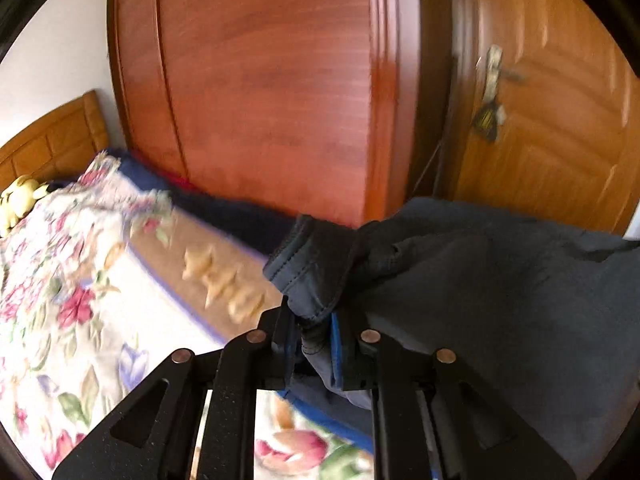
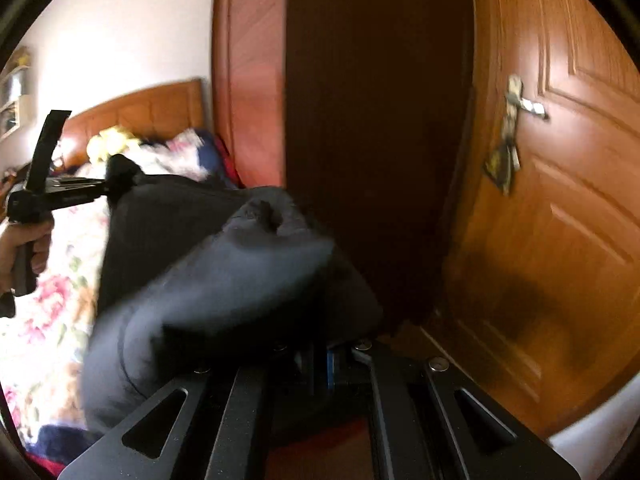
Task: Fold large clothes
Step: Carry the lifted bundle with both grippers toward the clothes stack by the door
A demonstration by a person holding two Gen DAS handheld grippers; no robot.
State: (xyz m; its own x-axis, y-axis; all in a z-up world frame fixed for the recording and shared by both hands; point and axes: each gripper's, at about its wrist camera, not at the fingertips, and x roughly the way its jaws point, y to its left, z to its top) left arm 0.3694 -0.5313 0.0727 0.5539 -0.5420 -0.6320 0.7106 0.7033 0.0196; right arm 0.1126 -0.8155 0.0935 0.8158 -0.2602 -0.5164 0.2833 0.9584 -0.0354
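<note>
While both tongs grip the same dark garment [image 1: 480, 280], it hangs lifted between them, above the bed [image 1: 80, 280], not lying on it.

Left tongs [image 1: 314, 336]: nearly closed, narrow gap only, pinching a stitched hem/cuff edge of the garment betw. the blue pads. Fabric bunches just ahead of the tips & spreads off to the right of the view. Seen from the right wrist cam, left tongs [image 2: 116, 176] sit near level, tips buried in a corner of the cloth; a hand [image 2: 16, 252] wraps the handle below, at the left edge of that view, over the floral bedspread [image 2: 48, 320].

Right tongs [image 2: 320, 360]: fully closed; cloth heaps over the tips & hides most of the pads, so grip looks clamped on the garment's fold. Fabric billows up & left toward the left tongs. Both views motion-blurred.

Outward: bed w/ floral cover, yellow plush toy [image 1: 18, 200] near the wooden headboard [image 1: 52, 140] at the bed's head end. Reddish wardrobe [image 1: 280, 80] stands beside the bed's far edge; wooden door [image 2: 560, 200] w/ metal handle [image 2: 516, 100] to its right.
</note>
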